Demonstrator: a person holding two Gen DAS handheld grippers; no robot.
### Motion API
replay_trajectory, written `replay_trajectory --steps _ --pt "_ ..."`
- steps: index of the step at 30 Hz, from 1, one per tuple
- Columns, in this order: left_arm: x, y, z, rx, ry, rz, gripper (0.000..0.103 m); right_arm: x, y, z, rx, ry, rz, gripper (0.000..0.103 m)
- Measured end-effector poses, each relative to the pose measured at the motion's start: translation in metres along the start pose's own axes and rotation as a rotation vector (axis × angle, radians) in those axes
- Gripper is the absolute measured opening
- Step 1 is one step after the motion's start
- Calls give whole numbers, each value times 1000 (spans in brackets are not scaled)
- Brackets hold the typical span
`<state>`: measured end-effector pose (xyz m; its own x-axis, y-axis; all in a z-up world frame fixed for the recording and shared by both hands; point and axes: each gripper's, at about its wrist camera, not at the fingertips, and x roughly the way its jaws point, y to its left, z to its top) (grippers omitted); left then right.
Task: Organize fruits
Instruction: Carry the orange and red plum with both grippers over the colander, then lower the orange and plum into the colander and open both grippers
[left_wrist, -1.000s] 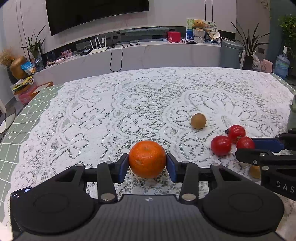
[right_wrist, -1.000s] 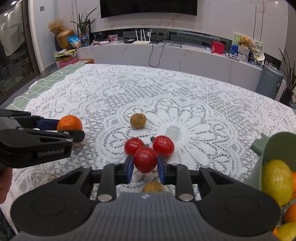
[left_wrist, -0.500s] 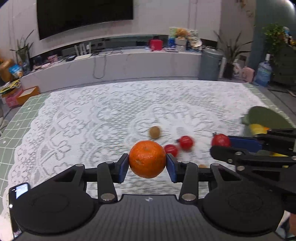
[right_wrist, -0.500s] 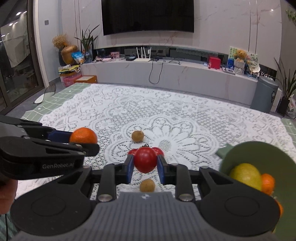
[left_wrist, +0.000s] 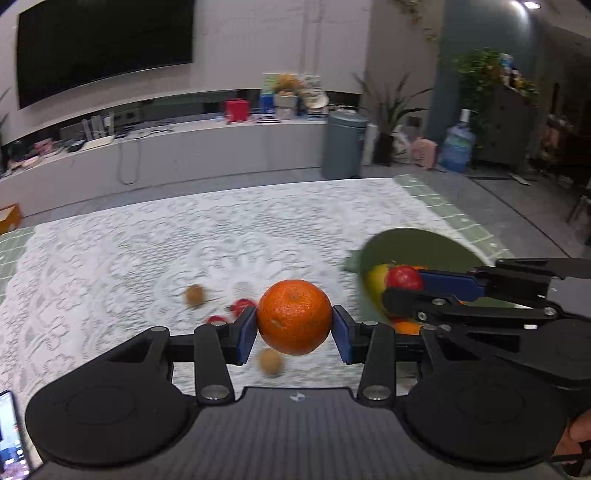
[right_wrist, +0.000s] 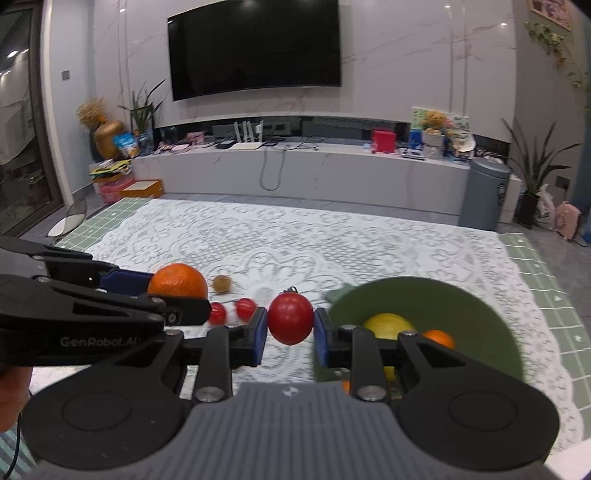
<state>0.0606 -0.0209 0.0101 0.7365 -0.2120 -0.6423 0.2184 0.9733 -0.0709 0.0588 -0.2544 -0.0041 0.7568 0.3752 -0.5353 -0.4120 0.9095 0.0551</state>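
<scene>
My left gripper (left_wrist: 294, 326) is shut on an orange (left_wrist: 294, 316) and holds it above the lace tablecloth. My right gripper (right_wrist: 290, 332) is shut on a red tomato (right_wrist: 290, 319), raised just left of the green bowl (right_wrist: 461, 306). The bowl holds a yellow fruit (right_wrist: 388, 325) and a small orange (right_wrist: 439, 338). In the left wrist view the right gripper (left_wrist: 400, 286) holds the tomato (left_wrist: 403, 277) over the bowl's (left_wrist: 413, 245) near side. Two tomatoes (right_wrist: 236, 310) and a brown kiwi (right_wrist: 221, 283) lie on the cloth; another kiwi (left_wrist: 270, 362) lies below the orange.
The white lace cloth (right_wrist: 295, 240) covers a green-tiled table (right_wrist: 546, 280). A grey bin (right_wrist: 484, 192), plants and a long TV shelf (right_wrist: 295, 166) stand beyond the far edge. A phone (left_wrist: 11, 432) shows at the lower left of the left wrist view.
Both grippers have lifted their fruit off the table and swung right toward the green bowl. The right gripper's tomato now hangs beside the bowl, which has come fully into view.
</scene>
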Motion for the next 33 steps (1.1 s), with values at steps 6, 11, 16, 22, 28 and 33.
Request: replay_trajectory --steps 6,11,16,22,28,33 --pt "11 -28 5 40 23 -77 49 -18 -27 -6 5 -8 -68 23" --pt "23 -46 10 68 53 -132 49 -21 -52 -10 -15 34 -127 23" --pt "41 -63 15 111 92 -178 49 -13 -76 -13 -32 98 -172 23" --pt "63 -74 15 131 139 -195 49 2 -99 -16 -28 167 -197 23" --pt "84 -75 12 127 206 -209 49 19 -105 -19 -66 221 -187 23" --pt "90 -75 9 126 217 -213 49 30 -106 -21 -112 252 -185 24"
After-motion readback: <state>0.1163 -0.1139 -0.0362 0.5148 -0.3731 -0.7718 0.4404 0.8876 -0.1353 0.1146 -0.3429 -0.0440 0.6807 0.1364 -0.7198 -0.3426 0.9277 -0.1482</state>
